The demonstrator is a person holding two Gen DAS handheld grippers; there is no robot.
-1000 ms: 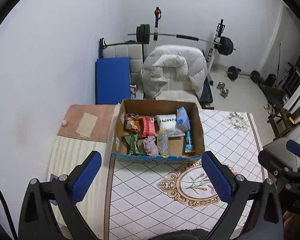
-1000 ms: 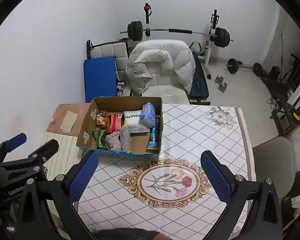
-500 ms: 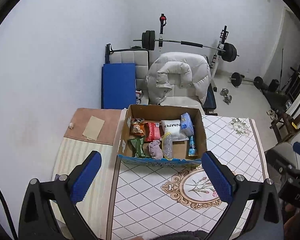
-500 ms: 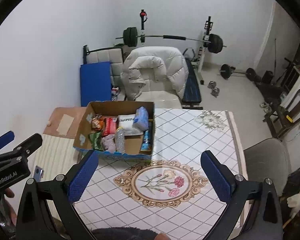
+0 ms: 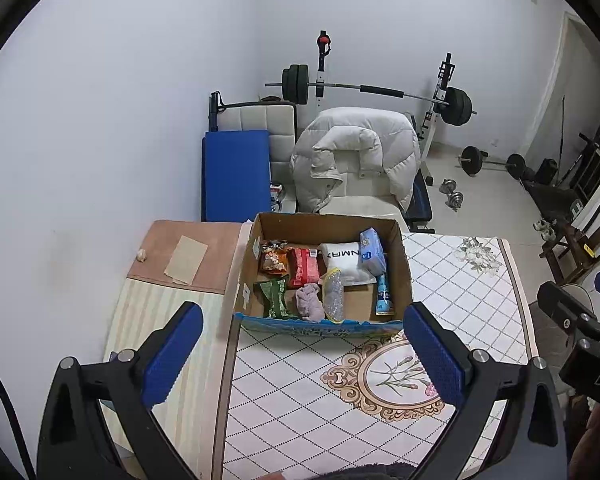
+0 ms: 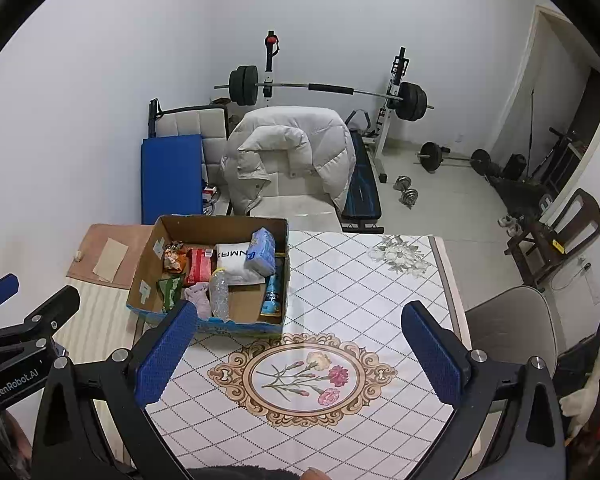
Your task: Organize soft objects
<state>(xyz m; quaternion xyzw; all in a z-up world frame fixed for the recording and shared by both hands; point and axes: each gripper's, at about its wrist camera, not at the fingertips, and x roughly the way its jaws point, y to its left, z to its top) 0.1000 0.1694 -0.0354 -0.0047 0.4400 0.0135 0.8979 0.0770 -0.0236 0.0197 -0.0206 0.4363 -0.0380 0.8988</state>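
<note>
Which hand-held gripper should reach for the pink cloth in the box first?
Left, probably: the cardboard box and pink cloth sit centred between its open fingers; in the right view they lie off left.

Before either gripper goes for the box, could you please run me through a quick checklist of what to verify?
1. Left gripper open and holding nothing: ok.
2. Right gripper open and holding nothing: ok.
3. Cardboard box open at the top, contents reachable from above: ok.
4. Soft pink cloth exposed near the box's front wall, not buried: ok.
5. Plastic bottle lies right beside the cloth and might get caught in a grasp: not ok.
6. Destination for the soft items identified: cannot tell.
</note>
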